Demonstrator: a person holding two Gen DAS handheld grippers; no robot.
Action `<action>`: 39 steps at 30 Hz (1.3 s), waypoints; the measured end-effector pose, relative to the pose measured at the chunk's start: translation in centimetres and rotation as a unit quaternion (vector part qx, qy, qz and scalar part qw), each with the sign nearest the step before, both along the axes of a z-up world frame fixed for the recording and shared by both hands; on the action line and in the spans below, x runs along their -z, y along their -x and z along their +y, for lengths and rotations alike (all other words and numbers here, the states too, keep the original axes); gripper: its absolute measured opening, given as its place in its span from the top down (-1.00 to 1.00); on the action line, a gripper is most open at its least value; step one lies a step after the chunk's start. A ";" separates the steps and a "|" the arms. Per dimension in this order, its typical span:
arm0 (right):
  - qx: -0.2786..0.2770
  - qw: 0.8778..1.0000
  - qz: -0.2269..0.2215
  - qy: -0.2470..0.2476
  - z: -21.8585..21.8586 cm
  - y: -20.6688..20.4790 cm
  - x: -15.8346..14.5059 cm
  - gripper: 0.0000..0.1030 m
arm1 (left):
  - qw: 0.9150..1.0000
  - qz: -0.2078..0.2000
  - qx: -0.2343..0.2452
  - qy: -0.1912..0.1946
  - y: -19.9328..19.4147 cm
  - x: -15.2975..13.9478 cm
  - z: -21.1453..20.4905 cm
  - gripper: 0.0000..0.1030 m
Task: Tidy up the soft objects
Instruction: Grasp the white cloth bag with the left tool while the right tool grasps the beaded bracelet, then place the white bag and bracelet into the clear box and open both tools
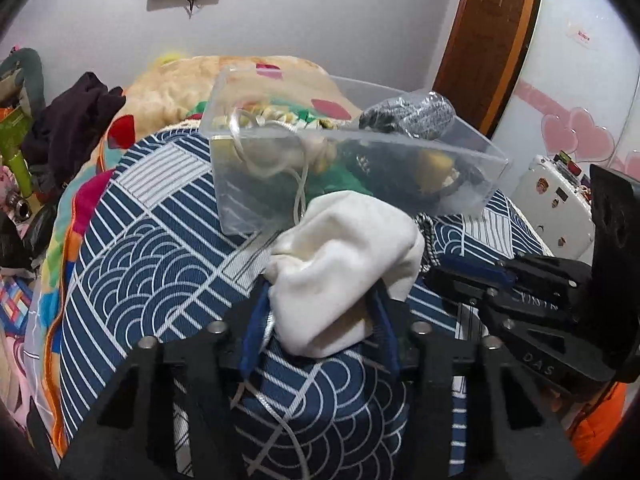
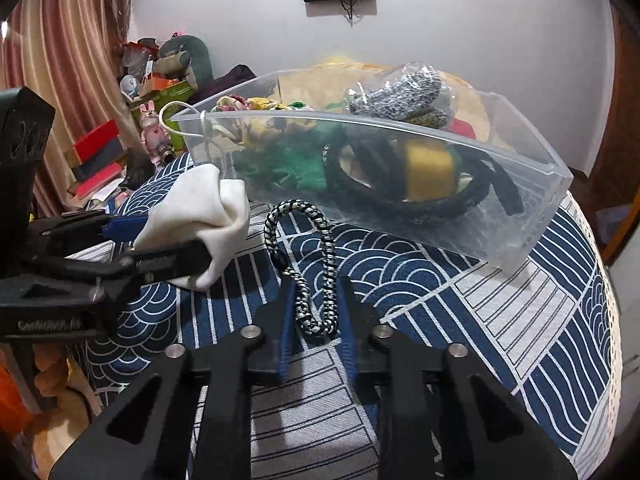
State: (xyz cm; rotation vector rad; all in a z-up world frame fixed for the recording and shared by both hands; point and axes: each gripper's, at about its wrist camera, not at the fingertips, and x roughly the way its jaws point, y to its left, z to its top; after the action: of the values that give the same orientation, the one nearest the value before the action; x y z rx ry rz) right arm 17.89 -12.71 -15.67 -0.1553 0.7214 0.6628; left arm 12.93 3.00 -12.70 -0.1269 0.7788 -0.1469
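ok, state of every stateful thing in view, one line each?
left gripper: shut on white cloth pouch
white cloth pouch: gripped, bunched
right gripper: jaws around the cord, grip unclear
black-and-white braided cord: lying looped on the quilt
clear plastic bin: lidless, partly filled with soft items

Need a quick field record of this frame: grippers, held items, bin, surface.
left gripper: shut on white cloth pouch
right gripper: jaws around braided cord, not clearly clamped
clear plastic bin: on the bed, holds green fabric, yellow item, black cords, bagged grey knit
surface: blue wave-pattern bedcover
cord vs bin: cord lies outside, in front
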 end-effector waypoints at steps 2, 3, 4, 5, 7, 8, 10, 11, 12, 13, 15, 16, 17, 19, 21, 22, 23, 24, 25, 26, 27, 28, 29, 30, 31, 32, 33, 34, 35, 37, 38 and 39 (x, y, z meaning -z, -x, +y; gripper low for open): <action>0.002 1.000 -0.002 -0.003 -0.4 0.2 -0.1 0.75 | 1.000 0.000 0.002 0.000 0.1 0.0 0.0 0.43; 0.004 1.000 -0.005 -0.004 -0.6 0.4 -0.1 0.76 | 1.000 -0.002 0.001 0.001 0.2 -0.1 0.1 0.46; 0.005 1.000 -0.006 -0.006 -0.8 0.5 -0.3 0.76 | 1.000 -0.004 0.001 0.001 0.2 -0.2 0.3 0.47; 0.006 1.000 -0.010 -0.008 -0.9 0.7 -0.4 0.76 | 1.000 -0.007 0.000 0.000 0.4 -0.3 0.3 0.48; 0.010 1.000 -0.018 -0.015 -1.1 1.0 -0.9 0.76 | 1.000 -0.014 -0.001 0.001 0.9 -0.8 0.5 0.51; 0.011 1.000 -0.021 -0.018 -1.2 1.0 -1.1 0.76 | 1.000 -0.018 -0.001 0.001 1.0 -1.0 0.5 0.51; 0.015 0.999 -0.031 -0.025 -1.6 1.2 -1.6 0.77 | 0.999 -0.032 -0.002 0.001 1.5 -1.9 0.6 0.51; 0.017 0.999 -0.035 -0.029 -1.7 1.3 -2.0 0.77 | 0.999 -0.038 -0.002 0.000 1.7 -2.4 0.6 0.51; 0.019 0.998 -0.040 -0.034 -1.9 1.5 -2.3 0.77 | 0.999 -0.046 -0.002 -0.002 1.9 -2.9 0.5 0.51; 0.022 0.998 -0.046 -0.038 -2.1 1.6 -2.6 0.77 | 0.999 -0.054 -0.002 -0.005 2.1 -3.4 0.4 0.51; 0.027 0.997 -0.059 -0.046 -2.5 1.8 -3.5 0.77 | 0.998 -0.070 -0.002 -0.007 2.3 -4.6 0.3 0.51; 0.032 0.996 -0.067 -0.050 -2.6 1.9 -4.0 0.77 | 0.997 -0.077 -0.002 -0.008 2.3 -5.2 0.3 0.51; 0.034 0.995 -0.074 -0.053 -2.8 1.9 -4.4 0.77 | 0.996 -0.086 -0.002 -0.009 2.3 -5.9 0.2 0.51; 0.043 0.993 -0.089 -0.059 -3.1 1.8 -5.4 0.77 | 0.995 -0.101 -0.006 -0.012 2.0 -7.0 0.1 0.51; 0.052 0.991 -0.102 -0.065 -3.5 1.7 -6.1 0.77 | 0.994 -0.112 -0.011 -0.012 1.5 -8.0 0.1 0.51; 0.058 0.990 -0.109 -0.067 -3.7 1.5 -6.5 0.77 | 0.993 -0.115 -0.012 -0.011 1.3 -8.2 0.2 0.51; 0.063 0.989 -0.113 -0.068 -3.7 1.4 -6.9 0.77 | 0.993 -0.120 -0.013 -0.009 0.9 -8.6 0.1 0.51; 0.070 0.988 -0.119 -0.073 -3.8 1.1 -7.2 0.77 | 0.992 -0.122 -0.014 -0.008 0.6 -8.8 0.2 0.51; 0.075 0.987 -0.121 -0.078 -3.9 0.8 -7.5 0.77 | 0.992 -0.123 -0.016 -0.008 0.2 -9.0 0.1 0.51; 0.080 0.986 -0.123 -0.081 -3.9 0.6 -7.7 0.76 | 0.992 -0.122 -0.017 -0.007 -0.5 -9.1 0.1 0.51; 0.086 0.985 -0.126 -0.083 -3.9 0.3 -7.8 0.76 | 0.993 -0.120 -0.018 -0.006 -1.0 -9.1 0.1 0.51; 0.091 0.984 -0.127 -0.086 -4.1 0.0 -7.9 0.76 | 0.993 -0.115 -0.023 -0.005 -1.8 -9.0 0.2 0.51; 0.095 0.983 -0.126 -0.088 -4.2 -0.3 -8.0 0.76 | 0.993 -0.113 -0.026 -0.005 -2.4 -8.9 0.2 0.51; 0.101 0.983 -0.124 -0.089 -4.3 -0.8 -7.9 0.76 | 0.993 -0.110 -0.030 -0.007 -3.0 -8.7 0.2 0.51; 0.106 0.983 -0.122 -0.090 -4.2 -1.2 -7.9 0.76 | 0.993 -0.109 -0.036 -0.009 -3.6 -8.5 0.2 0.51; 0.111 0.983 -0.119 -0.089 -4.3 -1.5 -7.8 0.76 | 0.994 -0.106 -0.038 -0.010 -4.0 -8.3 0.2 0.51; 0.115 0.983 -0.114 -0.087 -4.3 -1.9 -7.5 0.76 | 0.994 -0.101 -0.040 -0.009 -4.6 -8.0 0.3 0.51; 0.119 0.983 -0.110 -0.084 -4.3 -2.3 -7.2 0.76 | 0.994 -0.097 -0.043 -0.008 -5.1 -7.7 0.4 0.51; 0.122 0.984 -0.106 -0.080 -4.3 -2.6 -6.9 0.76 | 0.995 -0.092 -0.044 -0.008 -5.6 -7.4 0.5 0.51; 0.128 0.985 -0.096 -0.068 -4.1 -3.5 -6.1 0.76 | 0.996 -0.082 -0.044 -0.009 -6.4 -6.8 0.6 0.51; 0.129 0.985 -0.092 -0.065 -4.1 -3.7 -6.1 0.76 | 0.996 -0.079 -0.046 -0.011 -6.7 -6.6 0.6 0.51; 0.131 0.986 -0.086 -0.060 -4.1 -4.1 -5.8 0.76 | 0.996 -0.077 -0.048 -0.013 -7.0 -6.4 0.6 0.51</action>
State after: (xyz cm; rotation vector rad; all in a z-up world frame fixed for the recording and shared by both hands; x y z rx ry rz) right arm 22.00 -16.78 -9.88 -0.0058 0.5234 0.4332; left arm 19.93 3.57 -6.29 -0.1267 0.6200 -0.0555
